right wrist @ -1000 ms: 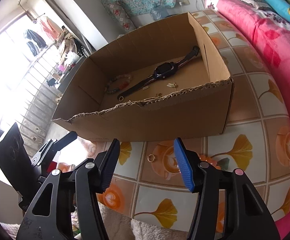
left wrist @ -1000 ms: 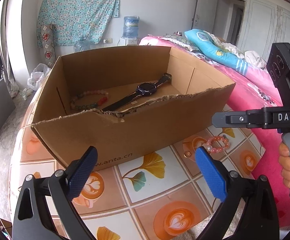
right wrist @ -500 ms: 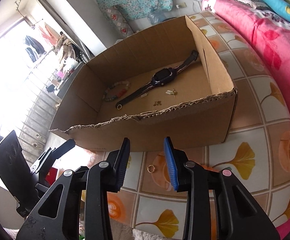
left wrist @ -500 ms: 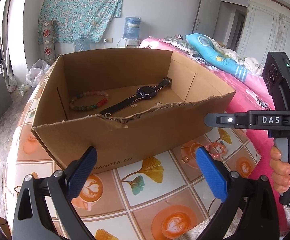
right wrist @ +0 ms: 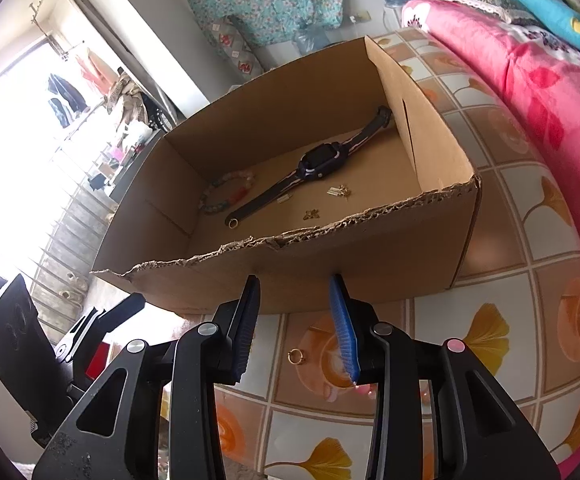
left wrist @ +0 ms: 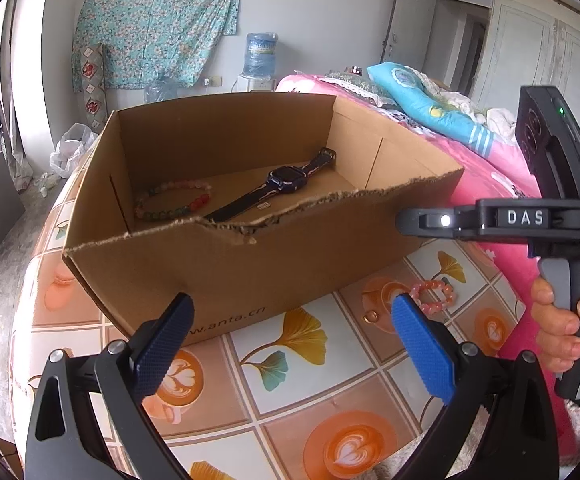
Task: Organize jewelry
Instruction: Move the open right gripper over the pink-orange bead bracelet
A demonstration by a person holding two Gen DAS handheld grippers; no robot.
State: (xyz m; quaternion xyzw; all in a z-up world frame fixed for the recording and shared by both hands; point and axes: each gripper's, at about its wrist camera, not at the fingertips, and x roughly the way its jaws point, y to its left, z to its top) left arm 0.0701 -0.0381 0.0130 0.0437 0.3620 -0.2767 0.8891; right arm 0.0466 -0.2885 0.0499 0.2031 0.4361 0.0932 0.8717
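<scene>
Tiled table (left wrist: 302, 364) with ginkgo-leaf and latte-art squares carries a cardboard box (left wrist: 249, 264). Left of centre inside the box lies a multicoloured bead bracelet (left wrist: 171, 202), then a dark watch (left wrist: 281, 182). The left gripper (left wrist: 290, 344) hovers before the box, fingers wide apart and empty. Right of the box front lie a small gold ring (right wrist: 296, 357) and a pink bead bracelet (left wrist: 434, 296). The right gripper (right wrist: 296, 328) hovers above the ring, its jaws opening slightly and clamping nothing. Only the right wrist view shows small gold trinkets (right wrist: 340, 191) inside the box.

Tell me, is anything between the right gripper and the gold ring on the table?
Nothing visible. The right gripper hangs above the gold ring, its jaws opening and empty. The cardboard box stands behind the ring.
</scene>
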